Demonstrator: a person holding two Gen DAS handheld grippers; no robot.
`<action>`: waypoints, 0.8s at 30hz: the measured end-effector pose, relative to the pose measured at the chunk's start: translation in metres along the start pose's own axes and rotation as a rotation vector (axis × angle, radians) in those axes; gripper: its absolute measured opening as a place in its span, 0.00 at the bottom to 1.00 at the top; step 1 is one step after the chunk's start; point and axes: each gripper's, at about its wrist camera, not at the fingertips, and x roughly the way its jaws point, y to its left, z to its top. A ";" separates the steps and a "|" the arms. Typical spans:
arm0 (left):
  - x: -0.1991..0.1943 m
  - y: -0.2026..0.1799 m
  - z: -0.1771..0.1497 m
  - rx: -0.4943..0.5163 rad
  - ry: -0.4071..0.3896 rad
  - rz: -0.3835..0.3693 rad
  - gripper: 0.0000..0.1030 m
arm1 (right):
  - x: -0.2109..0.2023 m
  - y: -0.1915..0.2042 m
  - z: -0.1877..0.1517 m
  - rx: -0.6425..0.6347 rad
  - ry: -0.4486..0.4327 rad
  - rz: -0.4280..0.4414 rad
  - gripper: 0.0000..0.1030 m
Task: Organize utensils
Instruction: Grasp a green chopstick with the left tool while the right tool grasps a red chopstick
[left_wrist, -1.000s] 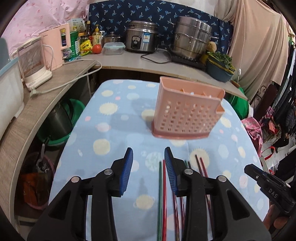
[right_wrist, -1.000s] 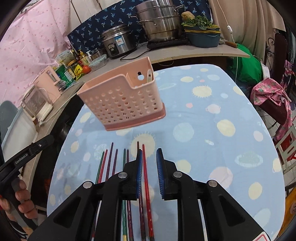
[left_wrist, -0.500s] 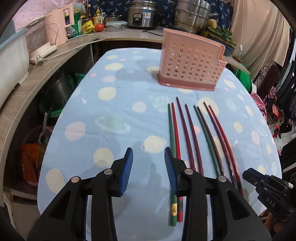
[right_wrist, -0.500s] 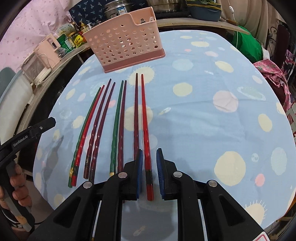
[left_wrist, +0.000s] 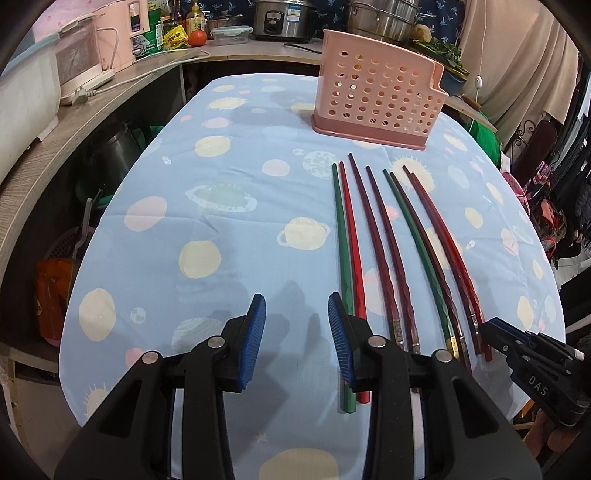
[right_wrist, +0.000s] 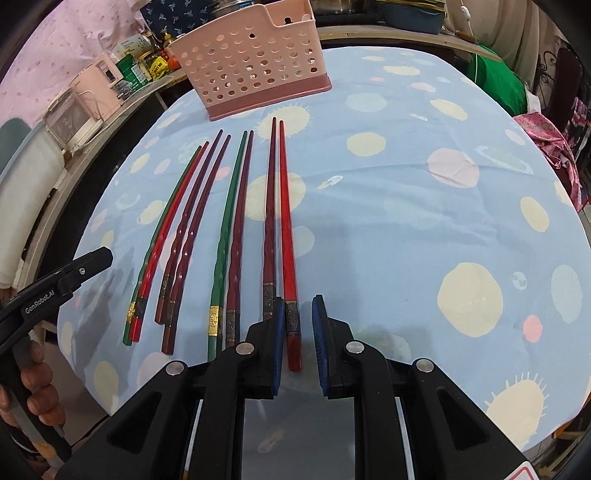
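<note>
Several red, dark red and green chopsticks (left_wrist: 388, 243) lie side by side on the blue spotted tablecloth (left_wrist: 207, 221), tips toward a pink perforated utensil basket (left_wrist: 376, 99) at the far end. In the right wrist view the chopsticks (right_wrist: 236, 229) lie ahead and left, and the basket (right_wrist: 255, 62) stands beyond them. My left gripper (left_wrist: 295, 332) is open and empty, just left of the leftmost green and red pair. My right gripper (right_wrist: 297, 332) is open, its jaws on either side of the thick end of the rightmost red chopstick (right_wrist: 286, 229), not closed on it.
A wooden counter (left_wrist: 74, 122) curves along the left and back with a pink kettle (left_wrist: 122, 33), jars, a rice cooker (left_wrist: 280, 18) and steel pots (left_wrist: 384, 18). Bins stand below on the left. Clothes and a green bag (right_wrist: 498, 81) are on the right.
Both grippers drew back toward the near table edge and lowered. The right gripper's jaws have opened a little wider around the rightmost red chopstick's end.
</note>
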 end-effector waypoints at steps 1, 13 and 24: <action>0.000 0.000 -0.001 0.001 0.003 -0.001 0.33 | 0.000 0.000 0.000 -0.001 -0.001 0.000 0.16; -0.003 -0.007 -0.018 0.012 0.027 -0.035 0.33 | -0.003 -0.004 -0.006 0.018 -0.010 -0.004 0.07; 0.004 -0.013 -0.027 0.018 0.064 -0.067 0.33 | -0.004 -0.005 -0.009 0.025 -0.011 0.001 0.07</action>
